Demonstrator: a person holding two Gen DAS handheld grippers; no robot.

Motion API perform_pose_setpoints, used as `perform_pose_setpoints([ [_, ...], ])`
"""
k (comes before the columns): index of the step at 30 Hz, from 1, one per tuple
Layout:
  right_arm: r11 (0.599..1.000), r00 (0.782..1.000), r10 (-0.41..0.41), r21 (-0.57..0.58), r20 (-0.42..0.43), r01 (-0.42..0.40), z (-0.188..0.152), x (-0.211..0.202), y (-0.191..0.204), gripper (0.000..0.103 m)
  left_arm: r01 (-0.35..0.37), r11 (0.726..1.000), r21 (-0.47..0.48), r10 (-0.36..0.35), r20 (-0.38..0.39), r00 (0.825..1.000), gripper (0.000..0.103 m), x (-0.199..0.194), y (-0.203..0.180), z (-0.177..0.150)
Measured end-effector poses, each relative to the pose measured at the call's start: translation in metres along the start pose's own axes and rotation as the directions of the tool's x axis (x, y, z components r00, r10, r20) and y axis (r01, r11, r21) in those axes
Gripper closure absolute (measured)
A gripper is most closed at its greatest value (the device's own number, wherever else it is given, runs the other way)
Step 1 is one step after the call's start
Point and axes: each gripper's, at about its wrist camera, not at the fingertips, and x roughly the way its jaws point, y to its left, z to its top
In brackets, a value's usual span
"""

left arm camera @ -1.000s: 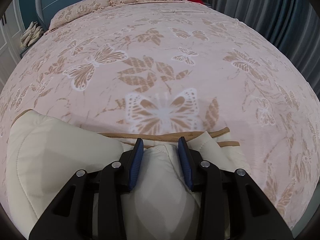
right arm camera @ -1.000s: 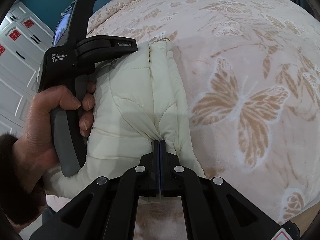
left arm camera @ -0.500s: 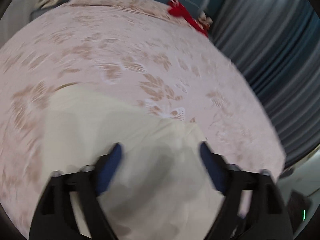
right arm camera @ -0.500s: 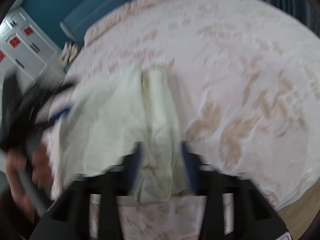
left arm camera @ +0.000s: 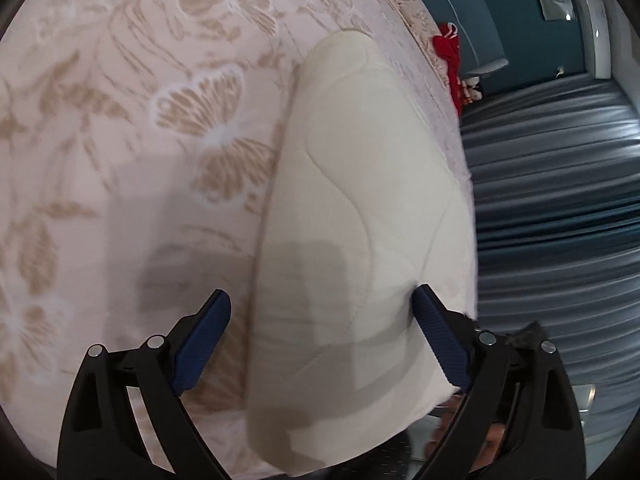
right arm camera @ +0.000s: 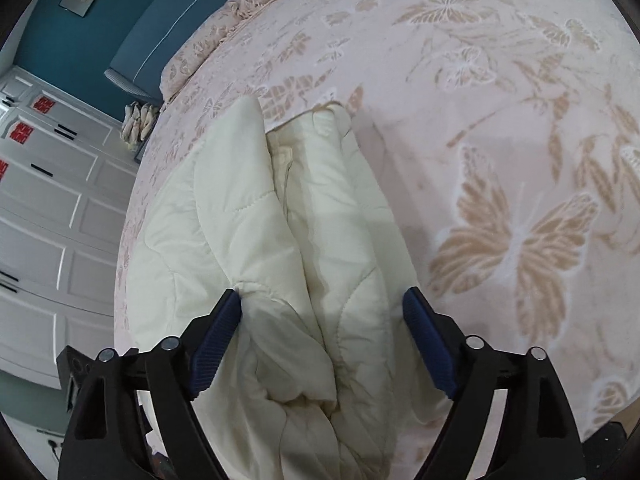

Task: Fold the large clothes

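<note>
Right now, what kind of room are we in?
Most likely a bedroom: a bed with a butterfly-print bedspread and padded blue headboard, white wardrobe doors, and long grey curtains.

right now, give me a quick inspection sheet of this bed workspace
surface: bedspread, pink with tan butterflies, covers the bed.
job's things: cream quilted garment lies folded in thick layers near the bed's edge.
clutter: red item at the far end by the headboard.
grippers: left tool open, jaws just widened, garment below them; right tool open, jaws just widened, straddling the folds without pinching.
cables: nothing seen.
surroundings: grey-blue curtain, white panelled cupboards, teal wall.
</note>
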Motion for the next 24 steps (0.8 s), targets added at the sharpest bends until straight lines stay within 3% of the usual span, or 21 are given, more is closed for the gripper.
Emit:
perform_pose_setpoints([
  [2,1.0,1.0,-0.006,-0.005,-0.004,0.006,-0.001,0.003,0.004,0.02,-0.012,0.999,0.036,0.013,-0.018,1.0,0.013,0.006,-0.012,-0.001],
  [4,1.0,1.0,-0.007,-0.013,-0.006,0.007,-0.002,0.004,0.01,0.027,-0.089,0.99,0.113,0.091,-0.012,0.996,0.011,0.011,-0.029,-0.006],
  [6,1.0,1.0,-0.006,-0.026,-0.004,0.006,-0.003,0.002,0.015,0.045,-0.161,0.969,0.187,0.164,0.0,0.986,0.012,0.015,-0.046,-0.01],
  [9,0.997,1.0,-0.014,-0.07,0.005,0.014,-0.006,-0.008,0.023,0.065,-0.204,0.943,0.261,0.205,0.022,0.978,0.026,0.01,-0.064,-0.015],
  [11,0.995,1.0,-0.015,-0.095,0.025,0.018,-0.01,-0.018,0.03,0.071,-0.211,0.927,0.31,0.211,0.031,0.977,0.035,0.004,-0.074,-0.018],
  [15,0.99,0.997,-0.016,-0.138,0.071,0.026,-0.02,-0.037,0.042,0.076,-0.244,0.879,0.409,0.239,0.064,0.969,0.047,-0.008,-0.098,-0.022],
  [19,0.979,0.992,-0.005,-0.201,0.128,0.031,-0.038,-0.059,0.061,0.077,-0.278,0.826,0.491,0.247,0.129,0.96,0.051,-0.03,-0.123,-0.03],
  [24,0.969,0.978,0.031,-0.248,0.206,0.022,-0.052,-0.089,0.085,0.077,-0.295,0.781,0.55,0.226,0.192,0.955,0.052,-0.066,-0.141,-0.036],
])
